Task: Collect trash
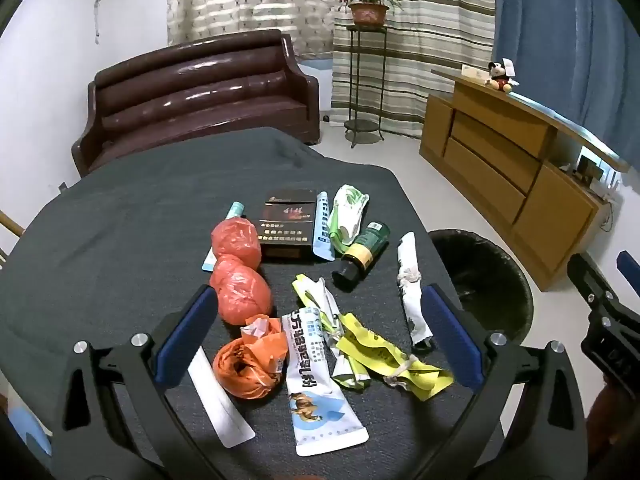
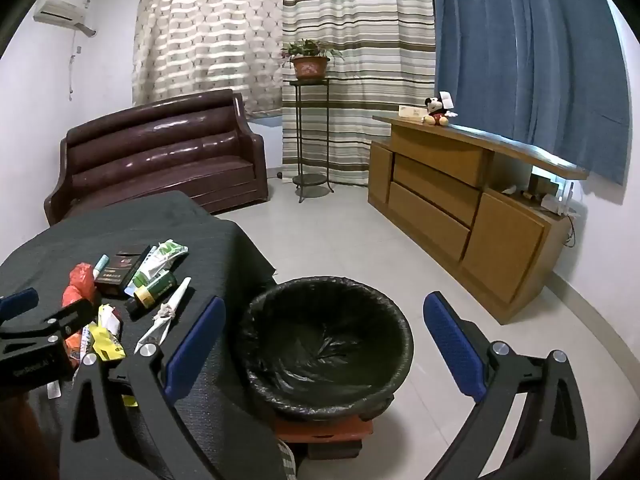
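Starting step: left gripper hovers over trash on the surface, jaws wide, empty.
Right gripper: jaws wide above bin.
Next: lower, close on 1 wrapper.

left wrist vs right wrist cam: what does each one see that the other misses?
Left wrist only: the near litter between the open left gripper, namely the milk-powder sachet, the orange net bag and a white strip.

Right wrist only: the whole inside of the black-lined bin, with no trash visible inside, the red stand under it, and the open right gripper framing it.

Both: green bottle, dark box, sofa, potted plant, cabinet.
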Tool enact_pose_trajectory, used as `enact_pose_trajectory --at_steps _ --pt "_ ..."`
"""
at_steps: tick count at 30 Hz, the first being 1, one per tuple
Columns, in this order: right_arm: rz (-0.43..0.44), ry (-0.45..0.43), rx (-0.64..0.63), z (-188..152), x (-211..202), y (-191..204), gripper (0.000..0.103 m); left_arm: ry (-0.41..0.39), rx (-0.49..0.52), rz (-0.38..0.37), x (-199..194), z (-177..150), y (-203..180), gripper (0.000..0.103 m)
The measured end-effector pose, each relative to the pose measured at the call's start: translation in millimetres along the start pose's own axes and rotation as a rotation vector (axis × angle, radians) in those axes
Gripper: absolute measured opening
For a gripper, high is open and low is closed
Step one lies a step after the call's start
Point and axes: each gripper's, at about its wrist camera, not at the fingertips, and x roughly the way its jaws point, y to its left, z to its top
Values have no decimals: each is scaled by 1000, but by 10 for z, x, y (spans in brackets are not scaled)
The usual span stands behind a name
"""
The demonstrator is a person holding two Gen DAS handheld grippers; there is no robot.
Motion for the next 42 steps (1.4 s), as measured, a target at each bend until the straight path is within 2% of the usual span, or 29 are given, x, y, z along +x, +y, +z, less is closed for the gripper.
enact_pose_trajectory --at_steps 8,9,42 --pt "4 3 4 4 -1 10 97 8 7 -6 65 25 -23 99" --pt "7 3 9 3 4 -7 97 -18 -4 1 -7 23 -31 99" --pt "12 0 7 34 -35 35 97 -22 -10 7 -77 93 21 99"
